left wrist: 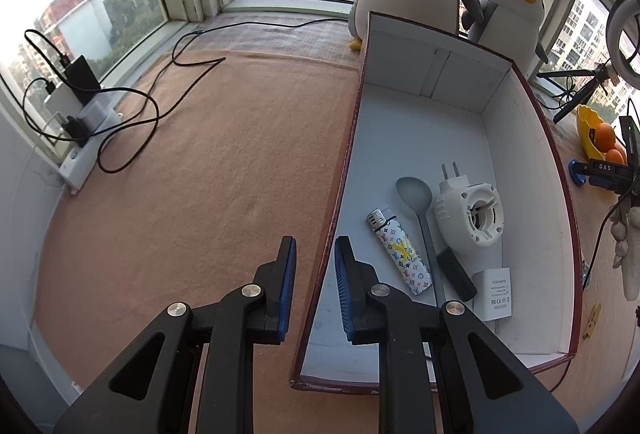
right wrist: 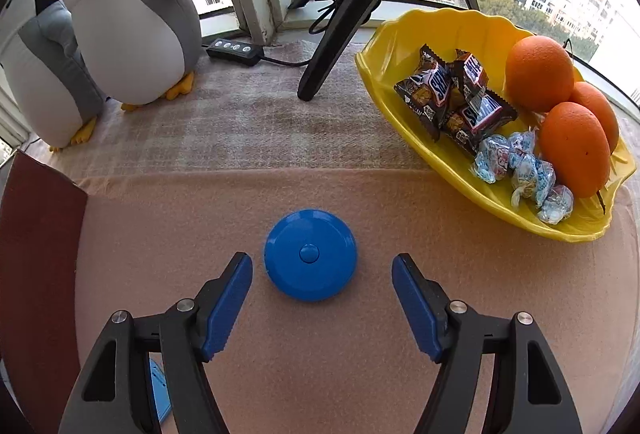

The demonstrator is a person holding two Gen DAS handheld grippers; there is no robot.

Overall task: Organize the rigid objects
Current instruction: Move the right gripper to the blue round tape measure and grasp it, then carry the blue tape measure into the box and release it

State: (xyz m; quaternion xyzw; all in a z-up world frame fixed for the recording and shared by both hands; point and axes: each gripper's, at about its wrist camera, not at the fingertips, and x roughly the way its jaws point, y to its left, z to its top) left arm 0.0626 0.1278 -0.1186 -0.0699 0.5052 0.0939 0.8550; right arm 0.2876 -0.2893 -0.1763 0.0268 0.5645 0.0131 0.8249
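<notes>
A white-lined box with dark red outside (left wrist: 424, 74) lies on the tan cloth. In it are a patterned lighter (left wrist: 400, 254), a grey spoon (left wrist: 416, 198), a white plug-in device (left wrist: 472, 214), a black bar (left wrist: 456, 274) and a white adapter (left wrist: 496, 290). My left gripper (left wrist: 316, 254) straddles the box's left wall; its pads stand slightly apart and clear of the wall. In the right wrist view a blue round disc with a centre button (right wrist: 310, 260) lies on the cloth. It sits between the fingertips of my right gripper (right wrist: 322, 264), which stands open and not touching it.
A yellow dish (right wrist: 384, 42) with oranges and sweets sits at the right. Tripod legs (right wrist: 340, 34) and a cable remote stand behind. Two plush penguins (right wrist: 132, 18) are at the back left, beside the box's red wall (right wrist: 40, 234). A power strip with cables (left wrist: 84, 138) lies far left.
</notes>
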